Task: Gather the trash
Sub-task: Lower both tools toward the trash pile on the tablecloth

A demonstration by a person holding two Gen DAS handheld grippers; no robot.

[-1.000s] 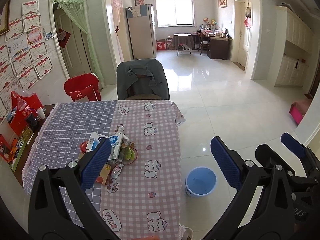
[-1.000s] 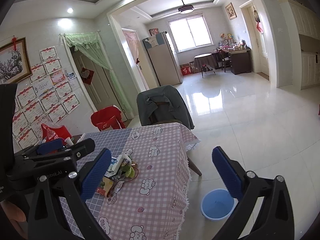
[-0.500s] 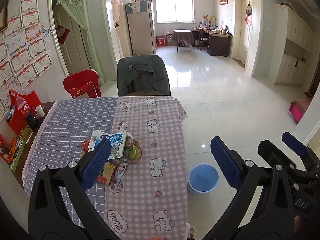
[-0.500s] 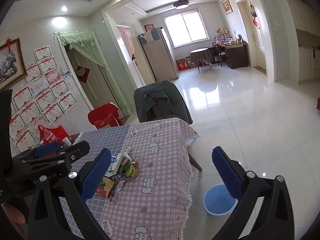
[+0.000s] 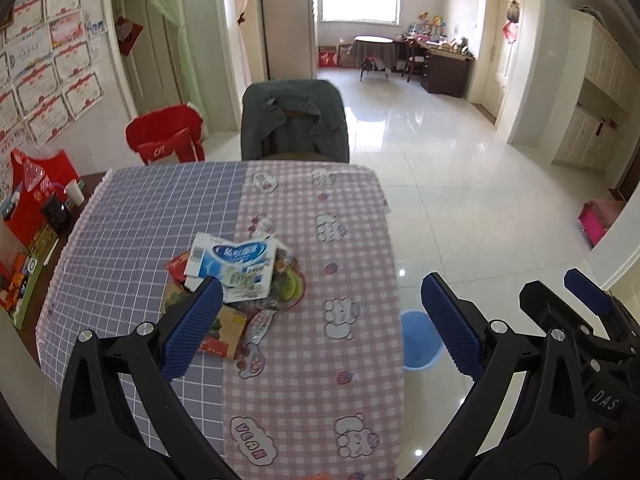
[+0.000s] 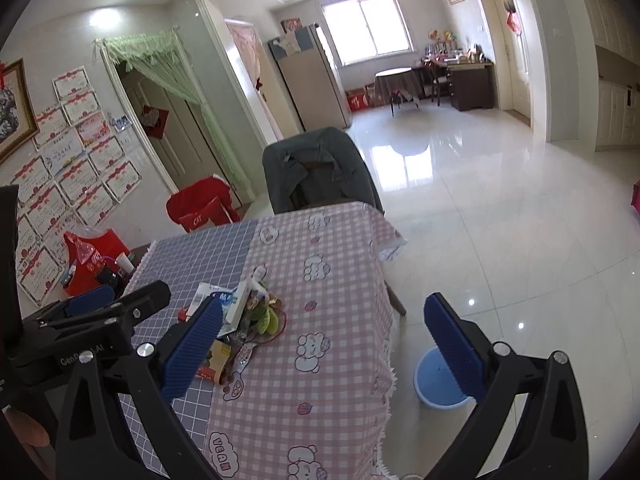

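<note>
We see a heap of trash (image 5: 236,280) in the middle of the tabletop (image 5: 320,360): a flattened white-blue carton on top, wrappers and peel beneath. A blue bucket (image 5: 420,340) stands on the floor beside it.

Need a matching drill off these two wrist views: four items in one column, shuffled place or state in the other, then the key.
Things
1. blue bucket
2. trash pile
3. grey jacket
4. left gripper

Places or states
A. draped over the chair back at the table's far end
B. on the floor beside the table's right edge
C. open, holding nothing
D. heaped on the checked tablecloth

Pairs: 1-B, 2-D, 3-A, 4-C
</note>
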